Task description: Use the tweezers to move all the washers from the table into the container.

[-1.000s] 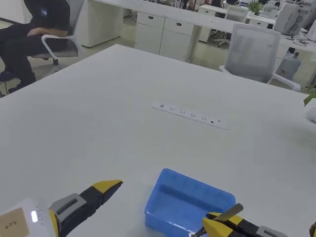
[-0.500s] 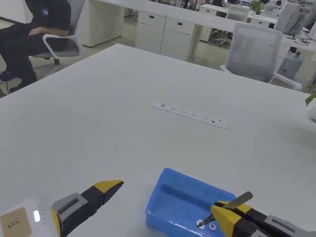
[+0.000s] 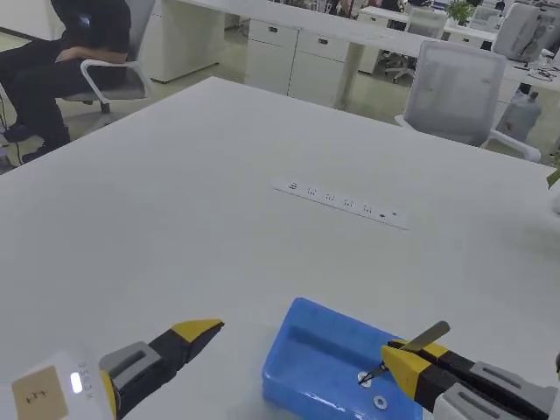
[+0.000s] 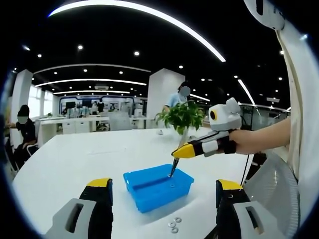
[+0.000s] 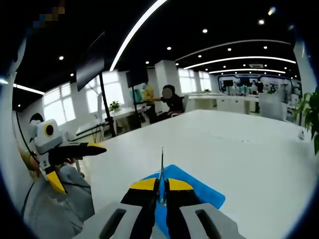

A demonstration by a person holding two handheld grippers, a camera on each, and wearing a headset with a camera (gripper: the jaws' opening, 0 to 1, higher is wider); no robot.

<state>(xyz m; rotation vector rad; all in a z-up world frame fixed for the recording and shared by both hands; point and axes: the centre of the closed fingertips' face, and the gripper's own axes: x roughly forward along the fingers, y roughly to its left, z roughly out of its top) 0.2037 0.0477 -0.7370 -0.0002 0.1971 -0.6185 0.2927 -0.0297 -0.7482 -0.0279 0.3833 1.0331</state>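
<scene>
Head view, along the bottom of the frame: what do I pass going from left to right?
left gripper → blue container → right gripper, shut on the tweezers

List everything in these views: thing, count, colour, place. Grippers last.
table: one, white, under everything
container: one, blue, on table's near side
washers: two, silver, inside container; two more on table beside it
tweezers: one, metal, tip down in container
power strip: one, white, mid-table
office chairs: two, grey, past table
seated person: one, dark clothes, far left
left gripper: one, yellow-tipped, open, left of container
right gripper: one, yellow-tipped, shut on tweezers, over container
</scene>
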